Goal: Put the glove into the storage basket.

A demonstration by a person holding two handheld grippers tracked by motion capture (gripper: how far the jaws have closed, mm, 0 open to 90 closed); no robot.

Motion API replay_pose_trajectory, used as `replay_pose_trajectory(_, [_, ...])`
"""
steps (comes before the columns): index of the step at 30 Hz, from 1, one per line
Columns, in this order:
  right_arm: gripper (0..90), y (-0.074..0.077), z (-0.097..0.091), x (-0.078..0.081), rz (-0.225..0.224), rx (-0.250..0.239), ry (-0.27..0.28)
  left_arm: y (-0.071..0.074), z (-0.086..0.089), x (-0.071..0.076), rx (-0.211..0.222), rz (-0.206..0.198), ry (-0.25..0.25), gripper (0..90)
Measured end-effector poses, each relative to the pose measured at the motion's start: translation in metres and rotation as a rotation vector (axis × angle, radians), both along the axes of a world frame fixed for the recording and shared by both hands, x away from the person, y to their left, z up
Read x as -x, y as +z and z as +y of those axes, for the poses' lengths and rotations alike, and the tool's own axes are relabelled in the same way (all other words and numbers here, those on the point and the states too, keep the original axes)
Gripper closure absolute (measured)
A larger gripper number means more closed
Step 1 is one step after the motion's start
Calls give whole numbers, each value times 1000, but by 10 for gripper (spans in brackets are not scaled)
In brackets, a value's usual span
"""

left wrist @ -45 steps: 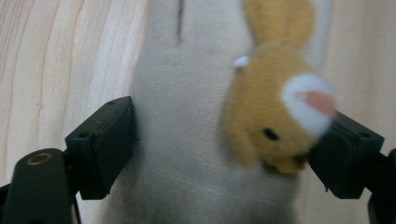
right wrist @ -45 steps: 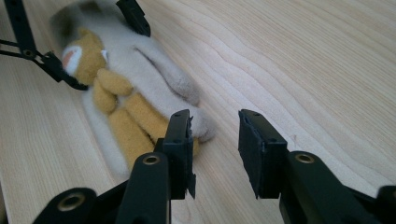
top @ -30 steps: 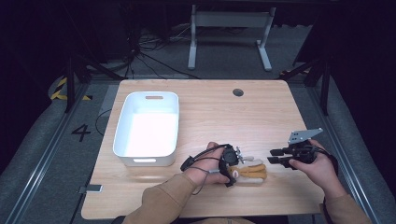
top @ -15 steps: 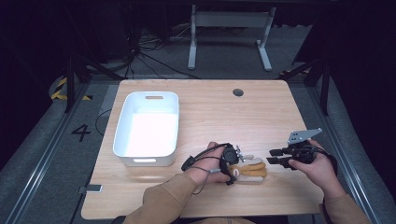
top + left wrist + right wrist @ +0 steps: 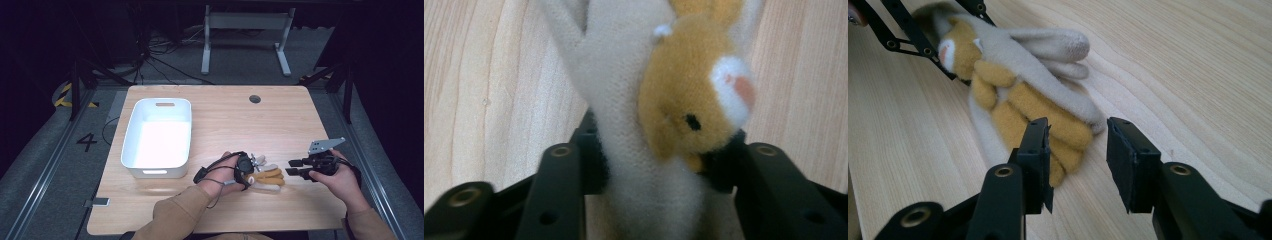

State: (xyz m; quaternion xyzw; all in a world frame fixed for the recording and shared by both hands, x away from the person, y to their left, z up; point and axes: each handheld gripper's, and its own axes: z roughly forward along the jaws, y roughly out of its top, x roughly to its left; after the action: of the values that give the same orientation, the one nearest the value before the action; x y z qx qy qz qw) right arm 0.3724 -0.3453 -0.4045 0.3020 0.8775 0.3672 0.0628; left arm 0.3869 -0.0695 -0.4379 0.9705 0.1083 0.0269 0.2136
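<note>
High view looks down over the table (image 5: 225,125); both close claw views share the plush toy (image 5: 1023,95).

Plush toy (image 5: 664,125), tan and cream with long pale limbs, lying flat on wood; head pinched between left jaws, feet just before right jaws.

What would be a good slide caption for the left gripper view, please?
Left gripper closing its jaws on a tan-and-cream plush toy lying on the wooden table.
</note>
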Motion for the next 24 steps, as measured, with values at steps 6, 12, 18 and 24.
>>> replay_pose_trajectory(6, [618,1,-1,0,-3,-5,-4,1,1,0,9,23,11,692])
replay_pose_trajectory(12, [620,1,-2,0,-7,-5,-7,2,1,-1,6,45,36,732])
replay_pose_trajectory(18, [620,2,-4,0,-7,-10,-14,8,2,0,10,62,54,748])
replay_pose_trajectory(24, [619,3,-5,-2,-11,-12,-17,18,9,-1,11,68,87,752])
